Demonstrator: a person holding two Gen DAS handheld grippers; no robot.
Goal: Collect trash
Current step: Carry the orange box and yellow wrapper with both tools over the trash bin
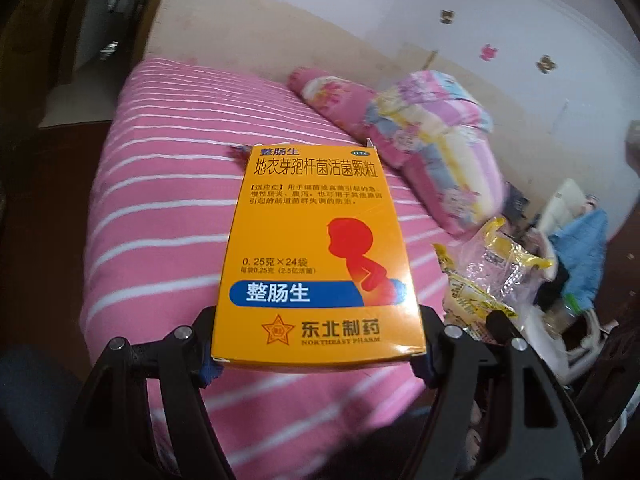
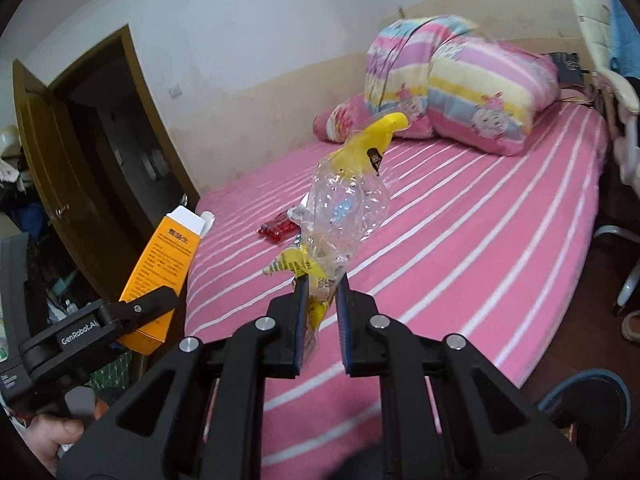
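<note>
The left claw (image 1: pixel 316 364) grips the orange medicine box (image 1: pixel 316 248) by its lower end and holds it above the bed (image 1: pixel 160 220), probably to carry it away. The right claw (image 2: pixel 322 320) pinches a clear-and-yellow wrapper (image 2: pixel 348 208), also lifted. Only the right view shows a red wrapper (image 2: pixel 278 230) lying on the bed

Open striped sheet (image 2: pixel 460 216) is left around the red wrapper (image 2: pixel 278 231); the far end is blocked by folded quilt (image 2: pixel 472 84).
</note>
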